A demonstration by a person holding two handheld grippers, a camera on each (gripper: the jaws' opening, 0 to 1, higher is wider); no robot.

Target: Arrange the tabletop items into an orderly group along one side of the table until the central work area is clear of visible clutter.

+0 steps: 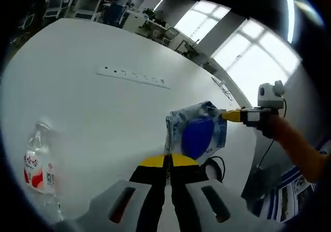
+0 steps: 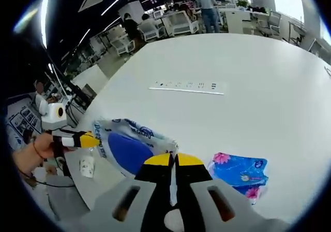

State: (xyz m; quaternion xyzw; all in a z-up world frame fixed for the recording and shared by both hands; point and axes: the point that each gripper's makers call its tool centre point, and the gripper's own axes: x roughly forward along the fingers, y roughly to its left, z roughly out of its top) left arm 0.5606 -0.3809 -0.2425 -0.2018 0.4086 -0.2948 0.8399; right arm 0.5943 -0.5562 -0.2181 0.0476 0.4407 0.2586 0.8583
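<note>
Above the white table (image 1: 77,87), a blue-and-white plastic package (image 1: 196,131) is being held by opposite edges — left gripper (image 1: 168,162) and right gripper (image 2: 175,162) both clamped on it. Soft and crinkly, likely light — edges being best pinched.

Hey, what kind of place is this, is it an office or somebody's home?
Most likely an open-plan office. A large white table has a built-in white power socket strip, white office chairs and desks stand behind it, long ceiling strip lights run overhead, and tall windows line one wall.
</note>
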